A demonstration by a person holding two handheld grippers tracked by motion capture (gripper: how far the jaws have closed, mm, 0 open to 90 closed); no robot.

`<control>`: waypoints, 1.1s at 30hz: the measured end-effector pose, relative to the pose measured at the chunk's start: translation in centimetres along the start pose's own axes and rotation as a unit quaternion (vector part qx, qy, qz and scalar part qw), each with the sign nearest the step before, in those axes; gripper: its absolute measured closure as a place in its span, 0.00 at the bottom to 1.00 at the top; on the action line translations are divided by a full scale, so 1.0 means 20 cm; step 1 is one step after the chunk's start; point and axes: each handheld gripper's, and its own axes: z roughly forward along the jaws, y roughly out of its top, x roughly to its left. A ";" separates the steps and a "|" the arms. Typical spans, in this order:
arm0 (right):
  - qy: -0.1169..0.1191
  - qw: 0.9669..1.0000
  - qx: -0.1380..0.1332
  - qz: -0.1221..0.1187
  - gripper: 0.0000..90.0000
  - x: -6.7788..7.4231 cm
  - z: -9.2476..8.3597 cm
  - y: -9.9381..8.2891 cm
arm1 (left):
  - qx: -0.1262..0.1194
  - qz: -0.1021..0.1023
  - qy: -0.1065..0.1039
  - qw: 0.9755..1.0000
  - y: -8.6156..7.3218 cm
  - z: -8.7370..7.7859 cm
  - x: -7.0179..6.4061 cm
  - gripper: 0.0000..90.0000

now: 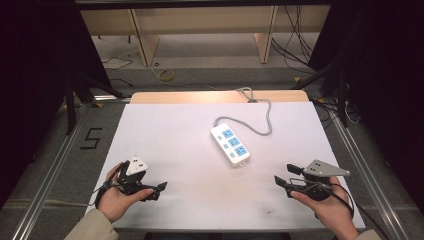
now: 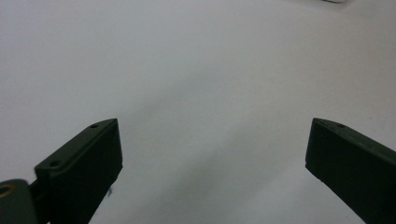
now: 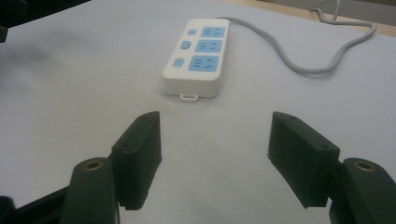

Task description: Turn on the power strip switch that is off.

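Power strip [image 1: 230,144] at desk [image 1: 165,145] centre, cord trailing toward 1 o'clock. Rigid, light, smooth plastic; likely slippery, so grip across its long sides. Left tool [image 1: 161,187] and right tool [image 1: 281,174] both spread, empty.

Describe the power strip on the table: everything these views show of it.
The power strip is a white, plastic-looking bar with three blue sockets in a row and three small blue buttons beside them. It lies flat near the middle of the white table. A grey cable curves from its far end off the table's back edge. Nothing else touches it.
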 end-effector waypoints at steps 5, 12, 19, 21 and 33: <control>-0.006 1.000 0.003 0.000 0.51 0.00 0.00 0.00 | 0.000 0.002 0.002 1.000 0.00 0.00 0.00 0.04; -0.016 1.000 -0.001 -0.004 0.73 0.00 -0.02 0.01 | 0.002 0.004 0.006 1.000 0.00 0.00 0.01 0.05; -0.018 1.000 0.003 -0.013 0.94 0.01 -0.01 0.03 | 0.003 0.004 0.007 1.000 0.00 0.01 0.00 0.06; -0.022 1.000 0.004 -0.019 0.98 0.02 0.00 0.04 | 0.005 0.007 0.006 1.000 0.00 0.01 0.00 0.06; -0.024 0.999 0.004 -0.021 1.00 0.02 0.02 0.07 | 0.005 0.007 0.003 1.000 0.01 0.01 0.00 0.07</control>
